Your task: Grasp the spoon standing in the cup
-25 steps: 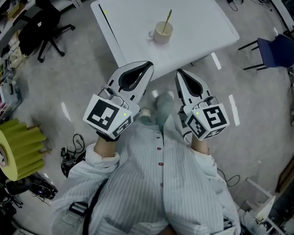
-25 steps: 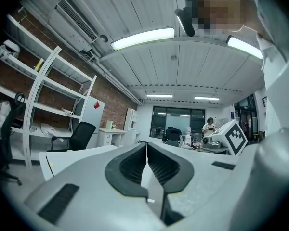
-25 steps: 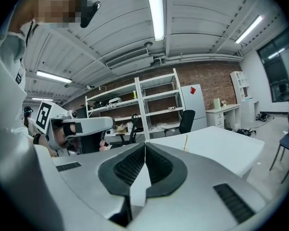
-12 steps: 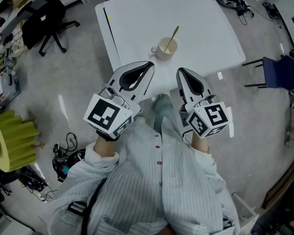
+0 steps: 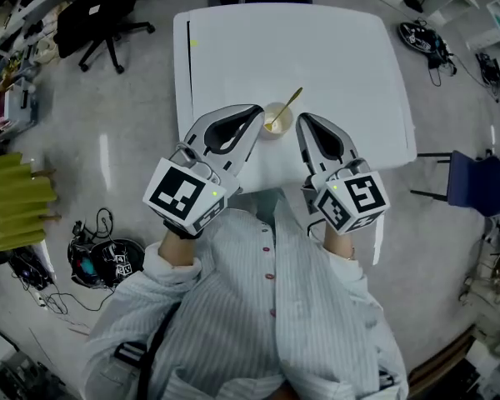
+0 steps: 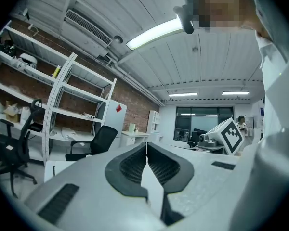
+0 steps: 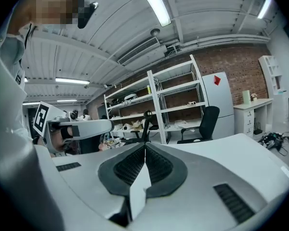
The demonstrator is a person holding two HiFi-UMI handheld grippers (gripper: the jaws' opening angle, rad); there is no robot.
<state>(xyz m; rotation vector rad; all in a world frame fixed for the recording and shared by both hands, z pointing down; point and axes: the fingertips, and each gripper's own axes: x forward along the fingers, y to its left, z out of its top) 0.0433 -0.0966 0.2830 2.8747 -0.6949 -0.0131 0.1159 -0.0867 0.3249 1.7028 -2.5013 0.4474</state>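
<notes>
Head view, nearest first: left tongs (image 5: 255,110) and right tongs (image 5: 302,120) are held out side by side over the near edge of the counter (image 5: 333,57). Both have their jaws pressed together on nothing, as their own views confirm. Just beyond and between their tips stands the cup (image 5: 277,123), the spoon (image 5: 288,104) in it, handle leaning away and rightward. That lean puts the handle nearer the right tongs, which would need to open first.
</notes>
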